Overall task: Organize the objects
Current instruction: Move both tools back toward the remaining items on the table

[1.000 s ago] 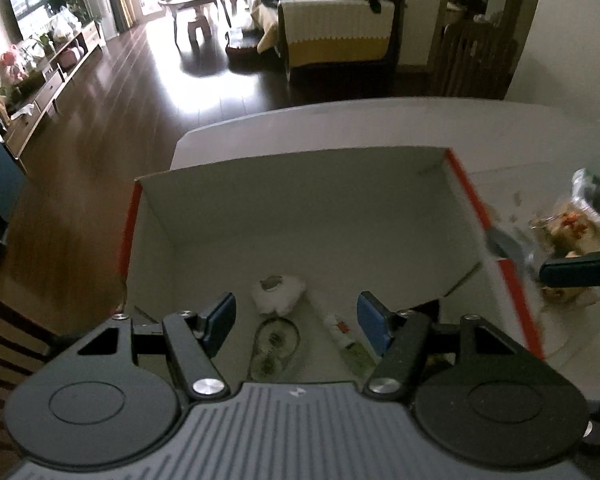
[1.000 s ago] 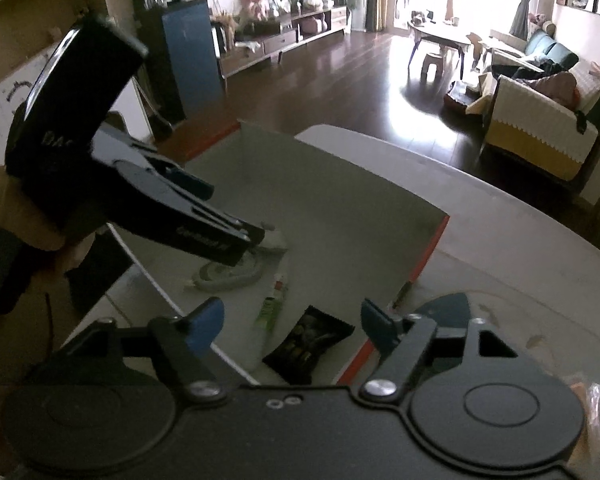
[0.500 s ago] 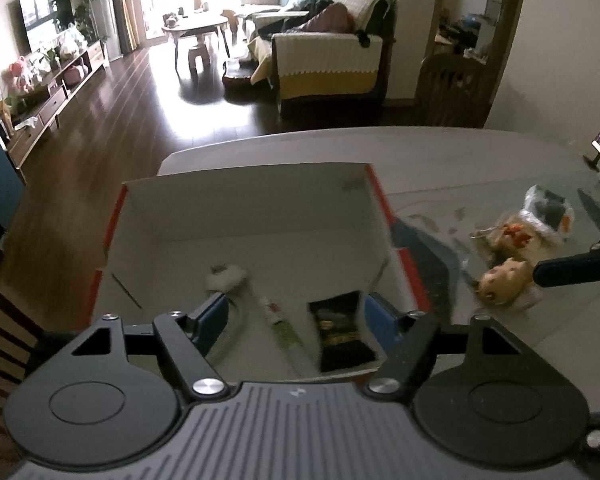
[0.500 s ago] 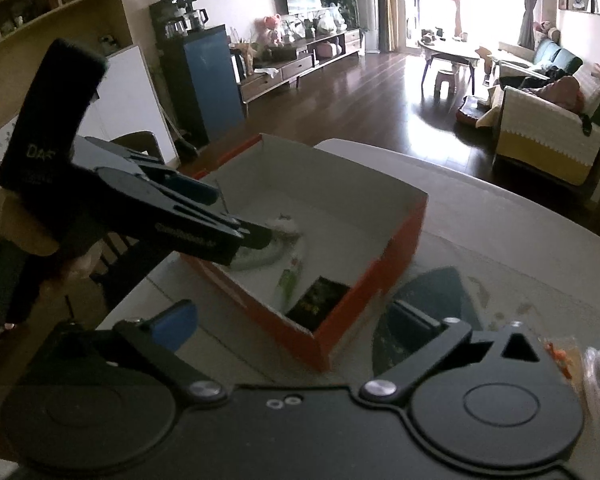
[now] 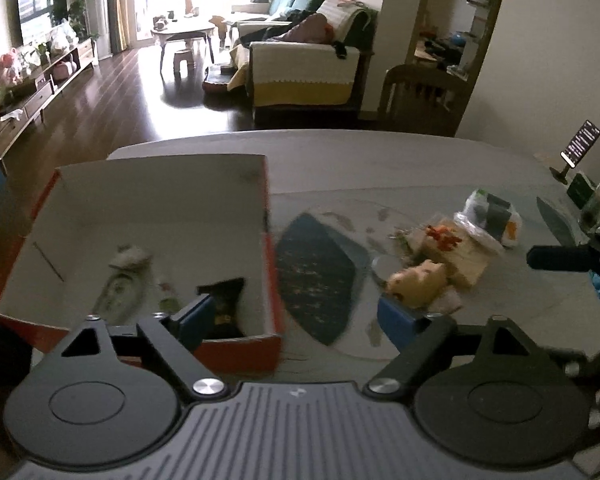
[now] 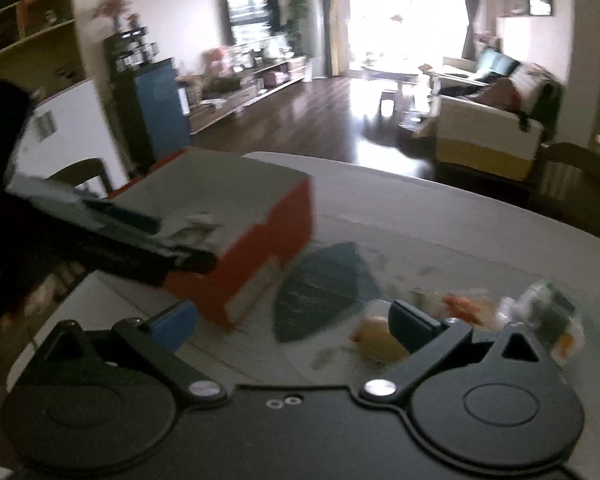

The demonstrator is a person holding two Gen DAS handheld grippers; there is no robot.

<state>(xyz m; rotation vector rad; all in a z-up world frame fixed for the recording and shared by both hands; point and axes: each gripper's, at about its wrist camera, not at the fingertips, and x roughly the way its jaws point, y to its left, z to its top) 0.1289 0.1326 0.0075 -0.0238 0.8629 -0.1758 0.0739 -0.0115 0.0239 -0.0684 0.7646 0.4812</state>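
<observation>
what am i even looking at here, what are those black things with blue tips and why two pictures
Those black things are hand-held grippers, one in each of a person's hands, each carrying a fisheye camera that looks forward along its two blue-tipped fingers. So there are two pictures: one from the left gripper, one from the right gripper. Both are open and hold nothing.

On the table stands an open orange box with a few small things inside, among them a dark packet. Beside it lie a dark leaf-shaped mat, a small yellowish toy and a plastic-wrapped bundle. The right view is blurred.
</observation>
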